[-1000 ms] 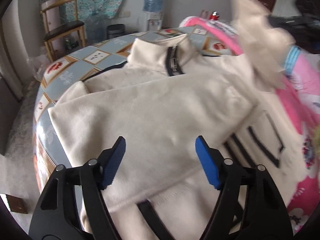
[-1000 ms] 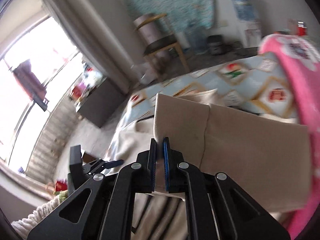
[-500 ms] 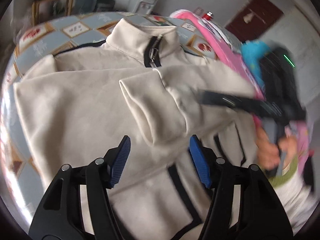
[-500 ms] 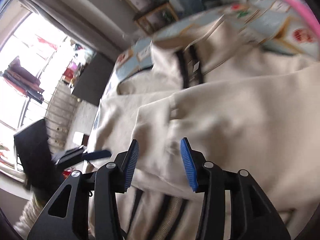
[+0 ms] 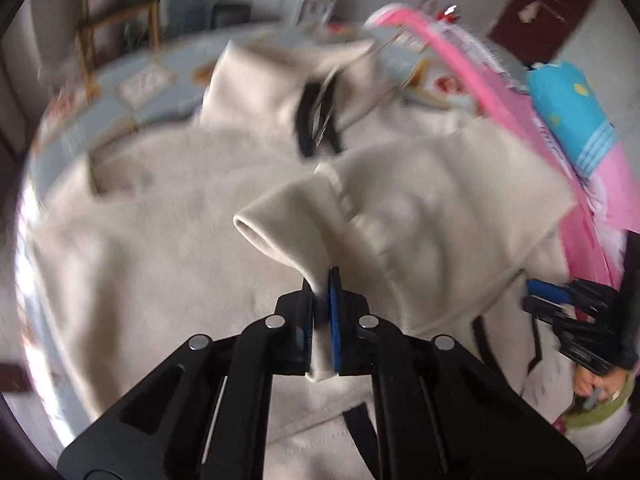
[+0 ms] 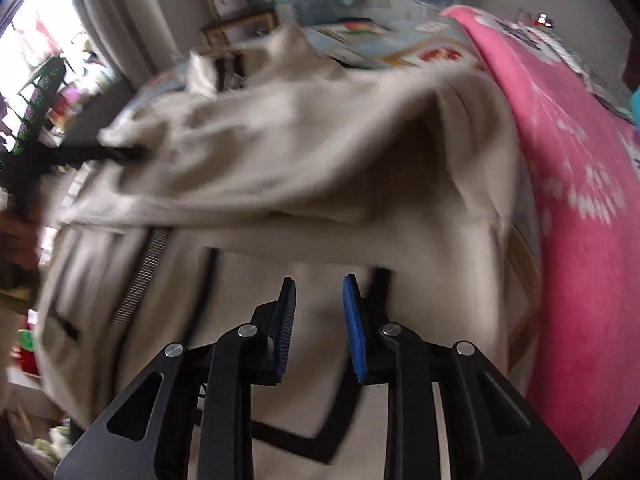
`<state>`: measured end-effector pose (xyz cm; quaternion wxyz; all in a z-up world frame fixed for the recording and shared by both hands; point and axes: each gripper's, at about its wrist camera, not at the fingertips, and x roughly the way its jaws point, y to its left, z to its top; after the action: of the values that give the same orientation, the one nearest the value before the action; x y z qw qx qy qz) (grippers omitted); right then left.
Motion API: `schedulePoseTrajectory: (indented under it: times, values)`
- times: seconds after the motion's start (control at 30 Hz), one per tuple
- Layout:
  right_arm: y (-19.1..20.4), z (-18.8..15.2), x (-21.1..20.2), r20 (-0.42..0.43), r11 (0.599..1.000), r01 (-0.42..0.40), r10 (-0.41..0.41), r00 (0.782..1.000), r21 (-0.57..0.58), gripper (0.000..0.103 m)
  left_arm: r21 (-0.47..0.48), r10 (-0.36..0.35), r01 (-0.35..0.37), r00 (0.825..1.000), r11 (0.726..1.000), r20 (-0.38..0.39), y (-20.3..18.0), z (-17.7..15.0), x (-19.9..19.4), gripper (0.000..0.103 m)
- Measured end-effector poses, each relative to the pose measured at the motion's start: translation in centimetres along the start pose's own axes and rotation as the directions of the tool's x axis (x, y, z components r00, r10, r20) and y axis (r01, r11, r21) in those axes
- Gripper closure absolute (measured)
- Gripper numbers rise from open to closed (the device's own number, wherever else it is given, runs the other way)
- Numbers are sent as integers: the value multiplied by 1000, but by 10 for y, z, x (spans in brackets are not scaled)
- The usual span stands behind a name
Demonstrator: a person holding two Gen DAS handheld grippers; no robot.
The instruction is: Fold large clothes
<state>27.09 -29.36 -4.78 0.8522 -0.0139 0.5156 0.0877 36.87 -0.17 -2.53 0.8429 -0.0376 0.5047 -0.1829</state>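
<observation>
I see no container with contents in either view; the only load on the counter (image 5: 132,80) is the cream jacket (image 5: 160,240), spread front-up across the tiled top, collar with its dark zip at 12 o'clock. A pink blanket (image 6: 580,200) lies along the jacket's edge at 3 o'clock.

Left hand-held gripper (image 5: 322,312): blue pads pressed together, pinching the cuff (image 5: 280,224) of the folded-over sleeve, which stands up from the jacket body. Its jaws have just been closing; a second ago they were spread wide over the flat chest with nothing between them.

Right hand-held gripper (image 6: 320,320): jaws parted a little, and I see only the jacket's lower front panel behind the gap, no cloth pressed by the pads. A second ago it was clamped on a raised edge of cloth; the jaws then spread and have just been closing again. The view has dropped from the room to close over the jacket.

In the left wrist view the right gripper shows at 3 o'clock, blurred, by the jacket's side edge.
</observation>
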Motion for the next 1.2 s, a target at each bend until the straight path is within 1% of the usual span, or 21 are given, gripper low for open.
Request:
schedulePoseTrajectory:
  times: [0.03,0.1,0.17,0.23,0.27,0.33,0.4,0.43,0.47,0.57,0.7,0.73,0.8,0.83,0.87,0.93,0.97,1.03,1.1,1.13,1.2]
  values:
    - [-1,-2,0,1,1000,-4,4,1000,1,80,9,-5,5,999,1000,40,-1,4,-19,97]
    - [-3,-2,0,4,1000,7,-7,1000,-3,80,16,17,-18,995,1000,102,-1,9,-49,97]
    - [-5,-3,0,-1,1000,12,-12,1000,-6,80,0,43,-44,987,999,157,9,12,-79,97]
    - [-8,-4,1,-3,1000,6,-6,1000,-6,80,-34,56,-51,984,998,170,28,12,-99,97]
    - [-9,-5,2,-2,1000,6,-6,1000,-7,80,-55,73,-65,984,996,163,37,10,-103,97]
    - [-9,-3,3,-1,1000,4,-4,1000,-7,80,-114,101,-87,988,990,118,64,3,-99,97]
    - [-9,-2,4,-2,1000,3,-3,1000,-5,80,-172,108,-94,992,981,71,84,-6,-88,97]
    - [-10,0,5,-3,1000,3,-3,1000,-5,80,-213,100,-88,994,973,45,97,-13,-81,97]
    - [-10,0,6,-6,1000,3,-3,1000,-9,80,-249,84,-73,996,966,35,108,-21,-80,97]
    - [-8,1,5,-15,1000,4,-4,1000,-20,80,-311,20,-2,998,950,56,123,-33,-83,97]
    - [-6,2,5,-25,1000,5,-6,1000,-25,80,-330,-16,42,997,943,81,125,-40,-87,97]
    - [-5,1,5,-26,1000,7,-7,1000,-28,79,-330,-8,34,997,944,78,125,-44,-88,97]
    - [-4,1,3,-42,1000,-1,0,999,-32,78,-324,36,-22,999,946,35,126,-47,-77,97]
    - [-6,3,0,-60,999,-28,27,998,-20,74,-317,64,-61,998,947,1,128,-50,-67,97]
    - [-9,5,-3,-68,998,-68,68,995,1,73,-314,77,-78,997,946,-17,128,-54,-63,97]
    - [-19,12,-15,-65,986,-160,163,984,52,65,-313,82,-88,996,946,-30,133,-60,-56,97]
    - [-27,19,-24,-46,978,-196,200,979,77,63,-313,80,-85,996,946,-31,134,-62,-53,97]
    - [-42,35,-39,-6,970,-216,219,976,115,57,-306,79,-84,996,948,-29,136,-64,-49,97]
    - [-61,62,-45,28,967,-196,194,981,162,55,-298,77,-81,997,951,-26,137,-65,-48,96]
    - [-67,69,-43,34,965,-193,190,981,179,55,-293,77,-81,997,953,-24,137,-65,-48,96]
    - [-85,94,-28,41,953,-182,178,983,243,55,-283,81,-84,996,955,-20,137,-65,-47,96]
